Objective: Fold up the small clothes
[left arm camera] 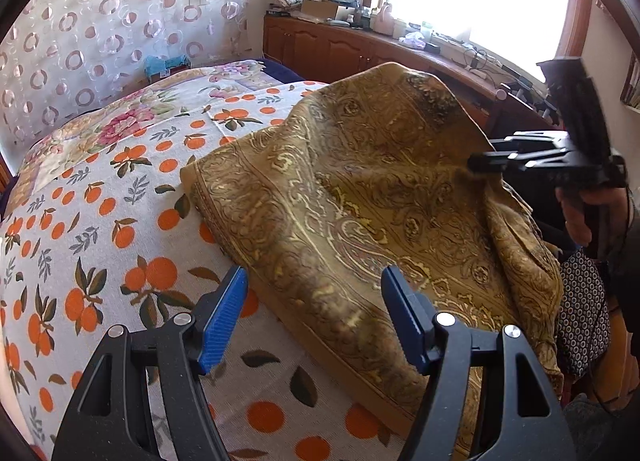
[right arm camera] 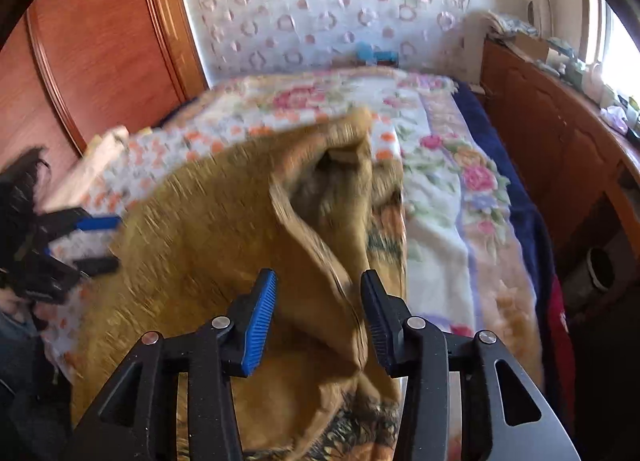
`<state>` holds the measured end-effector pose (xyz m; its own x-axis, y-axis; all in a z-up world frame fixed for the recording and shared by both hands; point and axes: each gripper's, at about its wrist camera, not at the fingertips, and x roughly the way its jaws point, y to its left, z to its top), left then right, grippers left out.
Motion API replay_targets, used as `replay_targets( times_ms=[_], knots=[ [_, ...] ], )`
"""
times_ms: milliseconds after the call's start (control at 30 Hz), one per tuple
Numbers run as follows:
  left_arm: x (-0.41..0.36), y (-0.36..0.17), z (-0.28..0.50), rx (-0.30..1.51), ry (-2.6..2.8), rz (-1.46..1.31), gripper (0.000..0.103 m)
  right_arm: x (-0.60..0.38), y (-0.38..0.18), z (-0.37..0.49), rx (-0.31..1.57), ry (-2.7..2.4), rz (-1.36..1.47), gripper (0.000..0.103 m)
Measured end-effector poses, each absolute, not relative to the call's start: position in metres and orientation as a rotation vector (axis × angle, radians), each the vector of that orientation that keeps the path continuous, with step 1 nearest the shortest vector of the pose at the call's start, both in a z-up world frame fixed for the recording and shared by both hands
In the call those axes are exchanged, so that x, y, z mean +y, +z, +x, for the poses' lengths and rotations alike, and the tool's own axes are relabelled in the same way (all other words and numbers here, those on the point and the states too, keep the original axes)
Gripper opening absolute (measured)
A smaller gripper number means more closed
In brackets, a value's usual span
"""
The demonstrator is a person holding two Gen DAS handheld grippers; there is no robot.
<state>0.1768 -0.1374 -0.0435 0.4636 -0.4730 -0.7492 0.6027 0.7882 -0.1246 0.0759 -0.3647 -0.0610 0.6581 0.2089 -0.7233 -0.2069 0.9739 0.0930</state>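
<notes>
A mustard-gold paisley cloth (left arm camera: 360, 197) lies partly spread on the bed and is raised in a hump on its right side. My left gripper (left arm camera: 314, 321) is open and empty, just above the cloth's near edge. In the left wrist view my right gripper (left arm camera: 486, 155) reaches in from the right against the raised fold. In the right wrist view, which is blurred, the right gripper (right arm camera: 318, 317) has its jaws apart with a fold of the cloth (right arm camera: 312, 261) between them, not pinched. The left gripper (right arm camera: 98, 241) shows open at the left there.
The bed has an orange-print sheet (left arm camera: 100, 221) and a floral blanket (right arm camera: 440, 181). A wooden cabinet (left arm camera: 320, 45) with clutter runs under the window. A wooden headboard (right arm camera: 100, 41) stands at the left. A dotted dark garment (left arm camera: 584, 309) lies at the bed's right edge.
</notes>
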Motion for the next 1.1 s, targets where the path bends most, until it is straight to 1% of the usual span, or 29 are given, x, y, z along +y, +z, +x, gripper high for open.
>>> replay_targets(
  times_ms=[100,133,167,200,400,433,467,500,533,567,633,800,967,1000,1033,1067,1100],
  knots=[
    [-0.138,-0.043,0.167,0.858,-0.663,0.175,0.070,-0.376,-0.082,0.076,0.885,0.231,-0.010,0.045],
    [-0.138,-0.043,0.164,0.857,-0.661,0.176,0.070,-0.382,-0.084,0.072,0.881,0.239,0.004,0.040],
    [-0.136,-0.044,0.162,0.856,-0.658,0.174,0.070,-0.385,-0.081,0.069,0.871,0.259,0.010,0.015],
    [-0.134,-0.047,0.161,0.861,-0.650,0.173,0.070,-0.387,-0.079,0.064,0.861,0.286,0.005,0.010],
    [-0.126,-0.059,0.151,0.878,-0.634,0.137,0.070,-0.417,-0.055,0.029,0.771,0.157,-0.046,0.010],
    [-0.123,-0.061,0.147,0.882,-0.635,0.123,0.070,-0.420,-0.052,0.016,0.752,0.123,-0.061,0.016],
    [-0.121,-0.063,0.144,0.882,-0.638,0.112,0.070,-0.421,-0.051,0.009,0.745,0.097,-0.061,0.029],
    [-0.120,-0.063,0.142,0.881,-0.642,0.105,0.070,-0.422,-0.050,0.001,0.740,0.085,-0.046,0.035],
    [-0.117,-0.066,0.138,0.884,-0.642,0.092,0.070,-0.427,-0.052,-0.009,0.738,0.089,-0.016,0.046],
    [-0.114,-0.068,0.136,0.886,-0.642,0.081,0.070,-0.424,-0.054,-0.020,0.739,0.101,0.009,0.050],
    [-0.109,-0.073,0.131,0.893,-0.642,0.046,0.070,-0.418,-0.059,-0.036,0.743,0.137,0.045,0.052],
    [-0.100,-0.072,0.119,0.871,-0.630,0.037,0.070,-0.401,-0.082,-0.058,0.772,0.212,0.122,0.052],
    [-0.095,-0.066,0.113,0.822,-0.619,0.031,0.070,-0.410,-0.086,-0.053,0.806,0.239,0.118,0.052],
    [-0.095,-0.066,0.113,0.816,-0.612,0.032,0.070,-0.411,-0.087,-0.050,0.809,0.244,0.115,0.048],
    [-0.096,-0.064,0.111,0.810,-0.608,0.033,0.070,-0.415,-0.087,-0.052,0.811,0.251,0.113,0.020],
    [-0.097,-0.063,0.109,0.803,-0.610,0.031,0.070,-0.416,-0.078,-0.049,0.815,0.253,0.104,0.003],
    [-0.096,-0.062,0.107,0.802,-0.614,0.029,0.070,-0.421,-0.075,-0.053,0.810,0.257,0.094,0.003]
  ],
)
